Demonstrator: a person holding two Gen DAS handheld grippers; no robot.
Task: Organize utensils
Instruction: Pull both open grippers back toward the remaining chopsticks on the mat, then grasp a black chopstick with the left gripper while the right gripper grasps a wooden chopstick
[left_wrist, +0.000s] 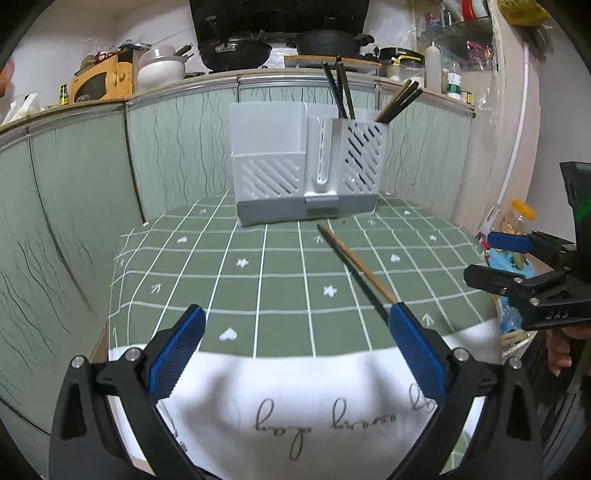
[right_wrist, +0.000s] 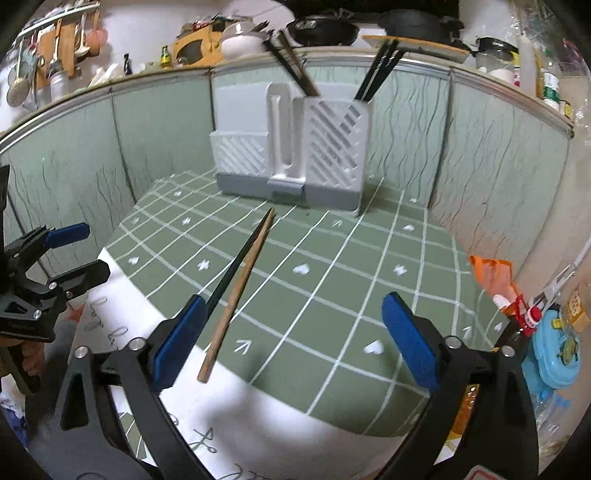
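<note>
A: Where's the chopstick pair (right_wrist: 236, 284)?

B: On the cloth (right_wrist: 332, 258) in front of the holder (right_wrist: 295, 147), tips twd it, butts twd cloth's near edge.

A: Grippers?

B: Right gripper (right_wrist: 295, 343) and left gripper (left_wrist: 295, 354) both wide, empty.

A: Tip?

B: Straddle pair across its long axis near butts w/ right, pinch both tog.

You see two loose chopsticks, a black chopstick (right_wrist: 236, 267) and a wooden chopstick (right_wrist: 240, 291), lying side by side on the green grid cloth, tips together toward the white utensil holder (right_wrist: 295, 147). More dark chopsticks (right_wrist: 380, 70) stand tilted in its slotted compartment.
</note>
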